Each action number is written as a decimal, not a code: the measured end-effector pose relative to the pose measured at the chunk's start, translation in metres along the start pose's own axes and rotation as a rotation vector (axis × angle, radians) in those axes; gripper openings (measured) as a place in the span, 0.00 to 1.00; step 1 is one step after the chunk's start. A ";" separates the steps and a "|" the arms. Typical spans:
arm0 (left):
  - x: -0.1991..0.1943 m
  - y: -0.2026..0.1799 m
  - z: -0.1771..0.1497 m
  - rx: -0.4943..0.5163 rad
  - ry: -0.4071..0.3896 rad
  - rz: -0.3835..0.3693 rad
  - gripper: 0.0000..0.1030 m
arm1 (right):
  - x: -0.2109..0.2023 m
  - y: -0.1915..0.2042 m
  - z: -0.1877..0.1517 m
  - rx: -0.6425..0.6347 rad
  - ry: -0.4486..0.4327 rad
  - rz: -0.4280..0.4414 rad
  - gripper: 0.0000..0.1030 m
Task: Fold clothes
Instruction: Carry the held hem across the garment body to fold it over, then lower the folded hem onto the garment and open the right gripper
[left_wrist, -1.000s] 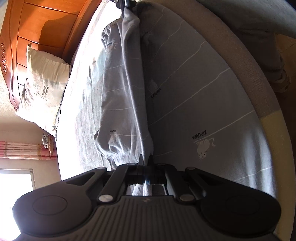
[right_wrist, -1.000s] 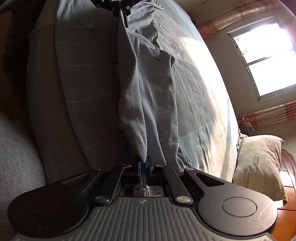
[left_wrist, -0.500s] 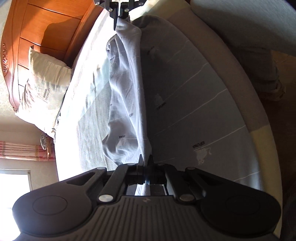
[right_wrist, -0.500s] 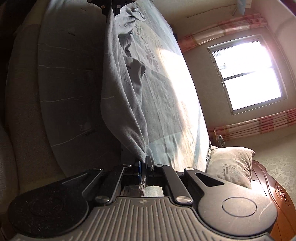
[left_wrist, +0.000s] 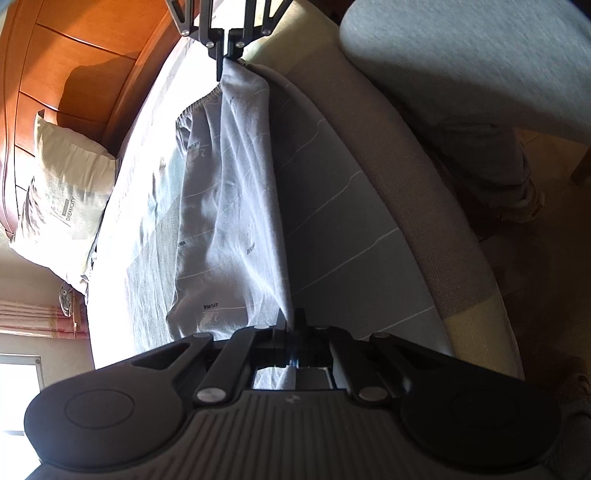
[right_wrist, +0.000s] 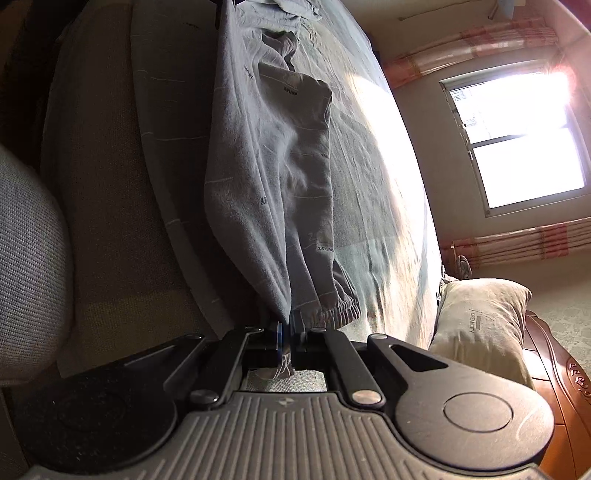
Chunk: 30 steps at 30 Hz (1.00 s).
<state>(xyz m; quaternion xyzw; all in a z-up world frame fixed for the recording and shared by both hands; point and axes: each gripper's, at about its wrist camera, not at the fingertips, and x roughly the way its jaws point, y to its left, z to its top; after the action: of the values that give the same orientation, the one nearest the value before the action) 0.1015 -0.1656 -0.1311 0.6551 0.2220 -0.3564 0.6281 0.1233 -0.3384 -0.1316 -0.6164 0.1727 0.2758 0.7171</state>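
A grey garment (left_wrist: 236, 206) with thin white lines and small printed words hangs stretched between my two grippers above the bed. In the left wrist view my left gripper (left_wrist: 291, 319) is shut on one end of the cloth, and my right gripper (left_wrist: 225, 55) pinches the far end at the top. In the right wrist view my right gripper (right_wrist: 286, 326) is shut on the garment (right_wrist: 273, 166) beside its elastic hem (right_wrist: 332, 314). The lower folds rest on the grey sheet (left_wrist: 332, 221).
A pillow (left_wrist: 62, 206) (right_wrist: 476, 325) lies against the wooden headboard (left_wrist: 92, 55). More crumpled clothes (right_wrist: 280, 11) sit at the bed's far end. The beige mattress edge (left_wrist: 424, 203) runs beside a person's grey clothing (left_wrist: 461, 55). A bright window (right_wrist: 517, 140) glares.
Both hands have shifted with the garment still pinched. The cloth now hangs straighter and more spread between them, and the right gripper shows larger at the top of the left wrist view.
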 end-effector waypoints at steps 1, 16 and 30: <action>-0.003 -0.005 0.001 0.008 -0.004 -0.005 0.00 | 0.000 -0.001 0.000 0.021 0.005 0.013 0.05; -0.012 0.001 0.000 -0.047 -0.017 0.008 0.00 | -0.034 -0.061 -0.046 1.112 0.020 0.330 0.20; -0.006 0.001 -0.004 -0.079 -0.022 -0.011 0.00 | 0.058 -0.102 -0.075 1.392 -0.013 0.291 0.26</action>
<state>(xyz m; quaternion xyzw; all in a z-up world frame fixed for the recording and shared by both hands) 0.0996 -0.1608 -0.1262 0.6245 0.2327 -0.3579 0.6540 0.2378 -0.4104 -0.0991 0.0158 0.3852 0.1979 0.9012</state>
